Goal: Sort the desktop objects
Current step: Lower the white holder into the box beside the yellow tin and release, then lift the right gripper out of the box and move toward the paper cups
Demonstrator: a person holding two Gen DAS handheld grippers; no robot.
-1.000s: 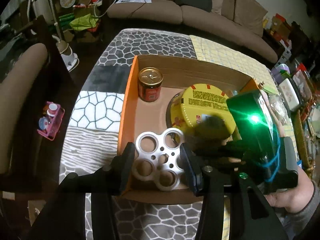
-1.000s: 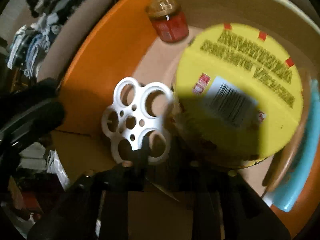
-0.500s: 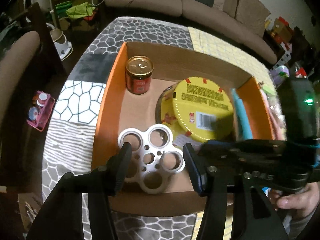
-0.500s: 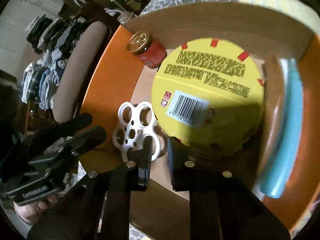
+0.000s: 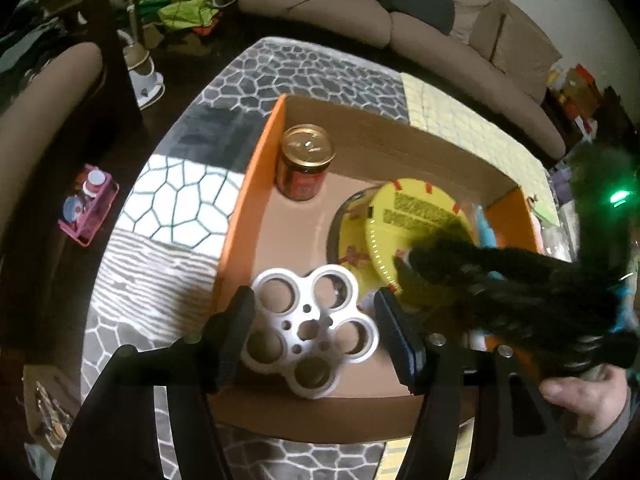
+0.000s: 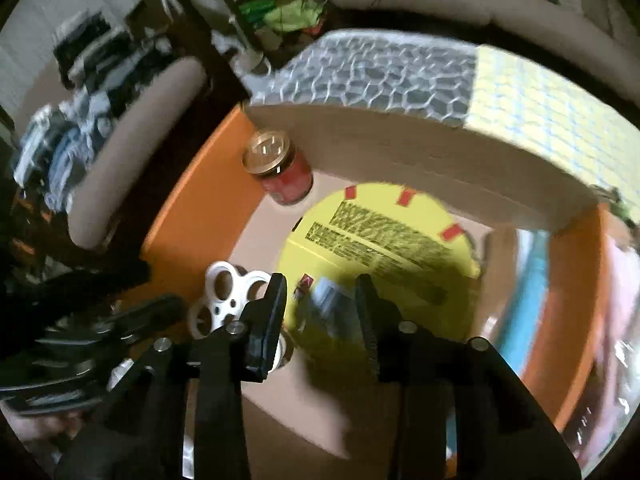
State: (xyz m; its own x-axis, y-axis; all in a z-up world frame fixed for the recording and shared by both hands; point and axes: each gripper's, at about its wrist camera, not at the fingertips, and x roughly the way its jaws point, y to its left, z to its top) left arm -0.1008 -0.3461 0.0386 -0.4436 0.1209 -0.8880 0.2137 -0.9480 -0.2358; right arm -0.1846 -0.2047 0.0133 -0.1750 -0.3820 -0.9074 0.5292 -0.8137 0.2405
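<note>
The metal disc is seen flat in the near left corner of the cardboard box, between the just-widened jaws of the left hand-held gripper, apparently released. The right hand-held gripper, reopened and empty, is held above the yellow tub. The near box wall could be caught on withdrawal; clear room is judged upward only

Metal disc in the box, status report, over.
Left gripper open, jaws just widened, straddling metal disc lying in box. Right gripper open over yellow tub. Nothing blocking.
</note>
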